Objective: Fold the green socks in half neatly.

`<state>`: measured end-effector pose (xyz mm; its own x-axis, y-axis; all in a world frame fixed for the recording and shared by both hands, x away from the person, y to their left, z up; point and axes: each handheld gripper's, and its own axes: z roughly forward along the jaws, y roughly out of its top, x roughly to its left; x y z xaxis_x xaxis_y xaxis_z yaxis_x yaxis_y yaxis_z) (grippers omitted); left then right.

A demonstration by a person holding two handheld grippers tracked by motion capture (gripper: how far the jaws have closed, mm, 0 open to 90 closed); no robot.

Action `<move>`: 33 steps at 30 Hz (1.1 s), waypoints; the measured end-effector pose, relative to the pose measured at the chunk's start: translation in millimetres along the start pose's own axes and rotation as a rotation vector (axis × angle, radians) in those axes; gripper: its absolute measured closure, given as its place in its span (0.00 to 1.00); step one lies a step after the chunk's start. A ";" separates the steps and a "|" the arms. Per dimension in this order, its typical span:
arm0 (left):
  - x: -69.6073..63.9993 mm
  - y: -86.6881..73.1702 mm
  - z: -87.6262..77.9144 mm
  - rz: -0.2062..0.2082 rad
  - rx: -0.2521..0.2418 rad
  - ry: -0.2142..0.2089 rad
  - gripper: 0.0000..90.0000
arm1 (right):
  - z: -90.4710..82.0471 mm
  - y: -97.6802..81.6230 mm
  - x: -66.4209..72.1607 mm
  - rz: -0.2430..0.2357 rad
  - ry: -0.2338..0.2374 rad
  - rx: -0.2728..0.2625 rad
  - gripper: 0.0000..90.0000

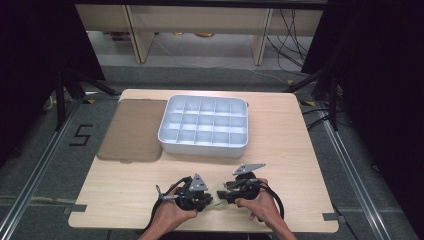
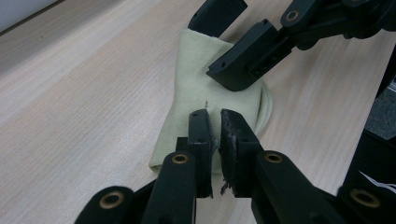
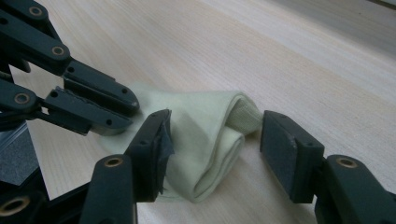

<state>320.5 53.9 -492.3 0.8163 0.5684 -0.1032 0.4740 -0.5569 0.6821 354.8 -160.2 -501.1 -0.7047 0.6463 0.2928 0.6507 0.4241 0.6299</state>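
A pale yellow sock (image 1: 216, 193) lies folded on the wooden table near its front edge, between my two hands. In the left gripper view my left gripper (image 2: 218, 134) has its jaws nearly together on a thin edge of the sock (image 2: 196, 88), pinching it. The right gripper view shows my right gripper (image 3: 215, 140) open, its jaws set on either side of the sock's thick folded roll (image 3: 219, 135); the right pad stands clear of the fabric. The left gripper (image 3: 123, 109) holds the sock's far flat edge there. The two grippers (image 1: 202, 199) (image 1: 226, 191) point at each other.
A white tray (image 1: 165, 131) divided into several empty compartments stands at mid-table. A brown flat lid (image 1: 132, 130) lies to its left. The table's front edge runs just behind my hands, and bare wood lies to both sides.
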 end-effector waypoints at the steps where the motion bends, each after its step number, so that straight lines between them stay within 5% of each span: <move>1: 0.3 -0.5 -0.2 -0.003 -0.002 -0.003 0.91 | 1.7 -0.1 -1.3 -0.001 0.017 0.001 0.48; 11: 1.2 -2.3 1.6 -0.014 -0.001 -0.006 0.91 | 5.1 -0.2 -3.0 0.012 0.026 0.010 0.50; 19: 1.0 -3.0 1.5 -0.011 -0.006 0.001 0.91 | 8.9 -4.0 -9.4 0.056 0.143 -0.013 0.70; 23: 0.8 -3.0 0.5 -0.019 -0.007 -0.009 0.90 | 8.4 -4.5 -8.6 0.061 0.140 -0.018 0.77; 28: 1.4 -5.9 -9.4 -0.003 -0.026 -0.015 0.81 | 8.5 -5.7 -8.4 0.078 0.156 -0.030 0.81; 33: 6.5 -16.8 -25.5 -0.050 -0.055 -0.032 0.67 | 8.1 -5.7 -6.8 0.064 0.156 -0.039 0.83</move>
<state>309.4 82.5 -486.0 0.8027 0.5743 -0.1605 0.4959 -0.4935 0.7145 358.1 -161.9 -512.6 -0.6998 0.5634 0.4393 0.6860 0.3584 0.6332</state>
